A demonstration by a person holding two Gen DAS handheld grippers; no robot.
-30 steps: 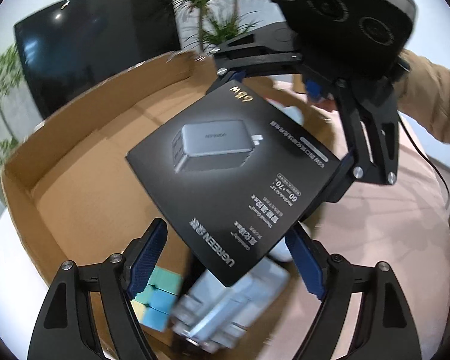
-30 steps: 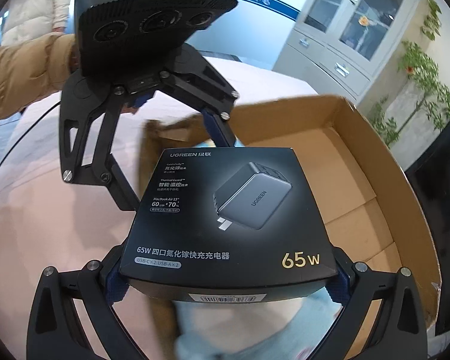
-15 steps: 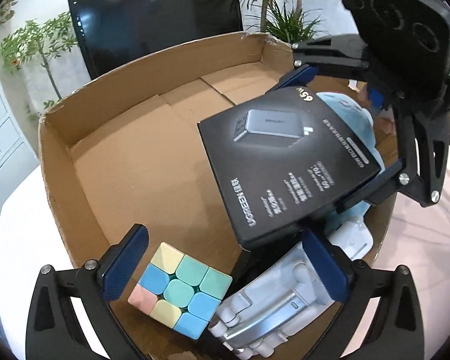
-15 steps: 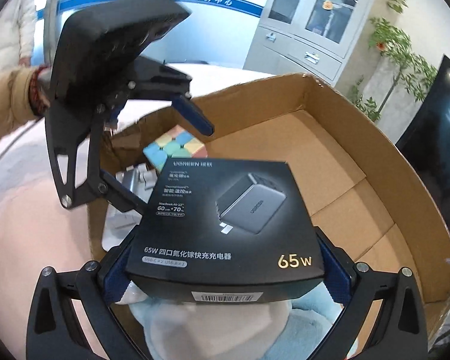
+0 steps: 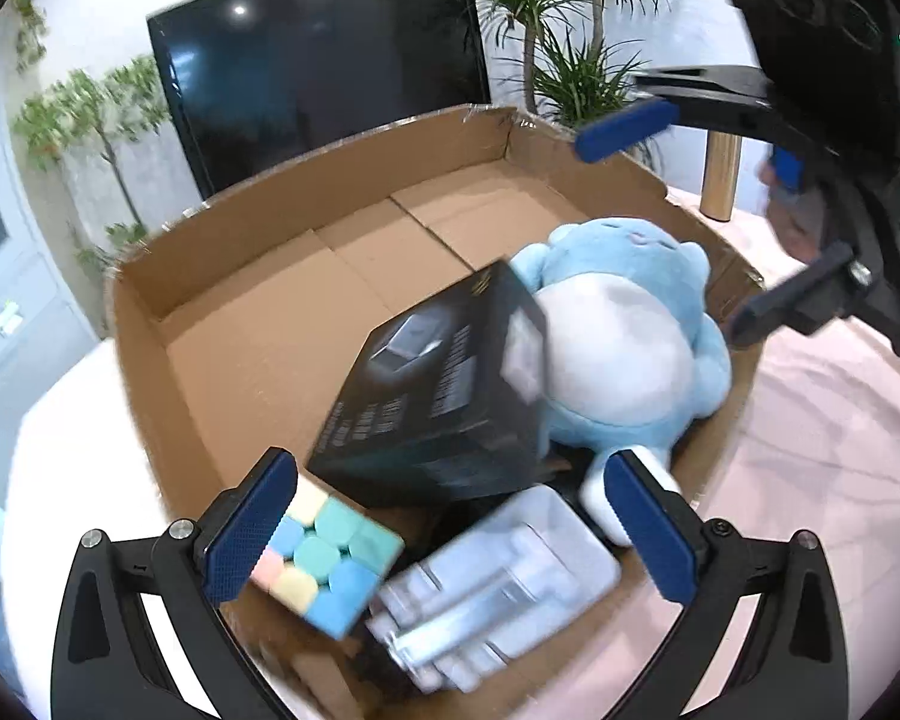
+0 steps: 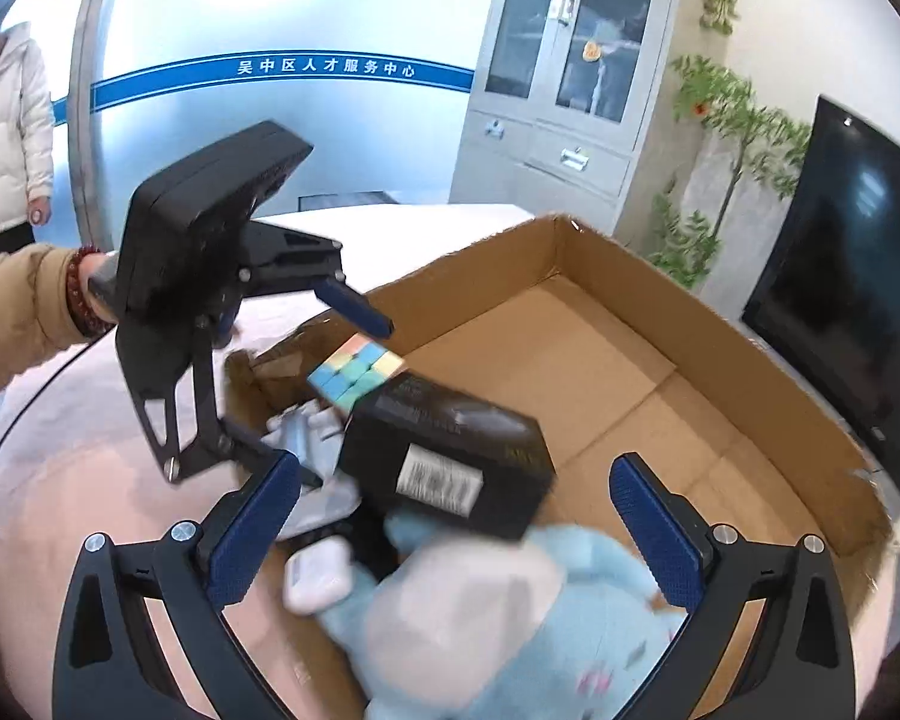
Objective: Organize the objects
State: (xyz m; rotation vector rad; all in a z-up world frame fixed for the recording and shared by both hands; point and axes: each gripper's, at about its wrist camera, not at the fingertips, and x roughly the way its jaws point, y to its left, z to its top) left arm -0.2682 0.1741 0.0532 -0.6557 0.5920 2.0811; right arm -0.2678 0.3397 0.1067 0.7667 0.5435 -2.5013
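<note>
A black charger box [image 5: 444, 384] lies tilted in the open cardboard box [image 5: 222, 252], leaning on a blue plush toy [image 5: 618, 348]; it also shows in the right wrist view [image 6: 450, 456]. A pastel puzzle cube [image 5: 324, 558], a silver case [image 5: 498, 582] and a small white case [image 6: 318, 576] lie beside it. My left gripper [image 5: 450, 540] is open and empty above the cube and silver case. My right gripper [image 6: 456, 528] is open and empty above the plush toy [image 6: 510, 618], and shows at the left wrist view's upper right [image 5: 678, 180].
The cardboard box's far half [image 6: 576, 354] holds nothing. The box stands on a round pinkish table [image 5: 822, 456]. A black screen [image 5: 324, 72], plants [image 5: 576, 60] and a grey cabinet [image 6: 570, 90] stand behind. A person in white [image 6: 6, 132] stands at far left.
My right gripper has opened and let go of the black charger box, which dropped into the cardboard box against the plush toy. Both grippers have drawn back and up.
</note>
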